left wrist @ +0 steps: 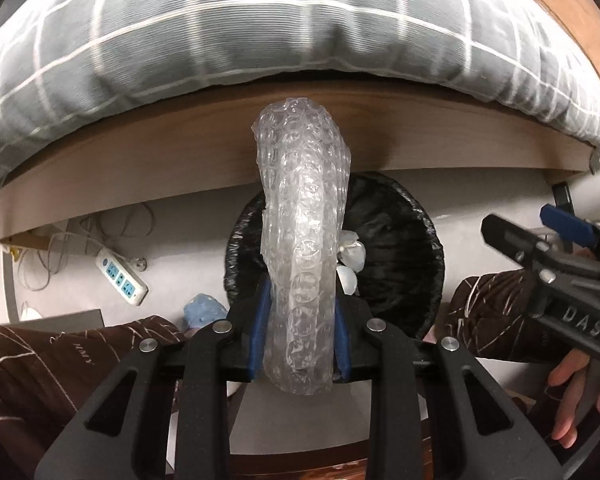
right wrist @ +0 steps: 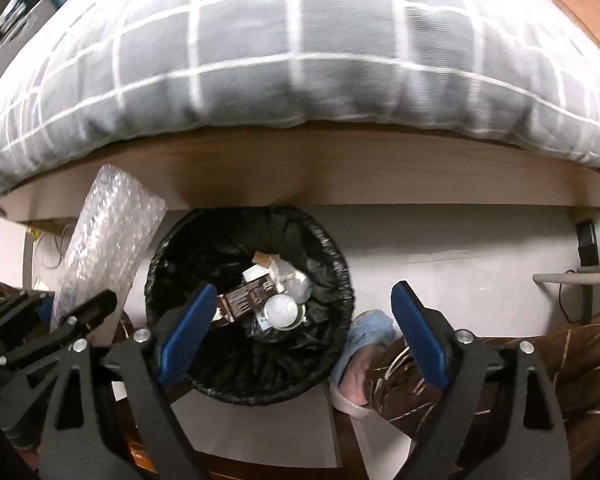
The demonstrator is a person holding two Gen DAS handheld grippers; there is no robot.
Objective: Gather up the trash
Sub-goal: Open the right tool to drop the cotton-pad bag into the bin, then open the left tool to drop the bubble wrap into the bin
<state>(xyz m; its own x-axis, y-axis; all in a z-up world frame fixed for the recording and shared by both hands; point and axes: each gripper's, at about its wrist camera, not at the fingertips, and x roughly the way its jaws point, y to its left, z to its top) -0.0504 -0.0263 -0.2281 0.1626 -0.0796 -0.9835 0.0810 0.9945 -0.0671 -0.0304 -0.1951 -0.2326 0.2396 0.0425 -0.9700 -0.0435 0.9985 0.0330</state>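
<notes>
My left gripper [left wrist: 299, 332] is shut on a roll of clear bubble wrap [left wrist: 302, 232] and holds it upright above the black-lined trash bin [left wrist: 404, 248]. The wrap also shows at the left of the right wrist view [right wrist: 108, 232], held by the left gripper [right wrist: 56, 320]. My right gripper [right wrist: 300, 328] is open and empty, hovering over the bin [right wrist: 172, 256], which holds a brown carton [right wrist: 246, 300], a round lid [right wrist: 282, 310] and other wrappers. The right gripper also shows at the right edge of the left wrist view [left wrist: 556, 248].
A bed with a grey checked duvet [left wrist: 260, 32] and wooden frame [left wrist: 180, 160] stands behind the bin. A white power strip [left wrist: 122, 278] and cables lie on the floor at left. The person's brown-trousered legs [right wrist: 500, 360] and a blue slipper [right wrist: 368, 332] flank the bin.
</notes>
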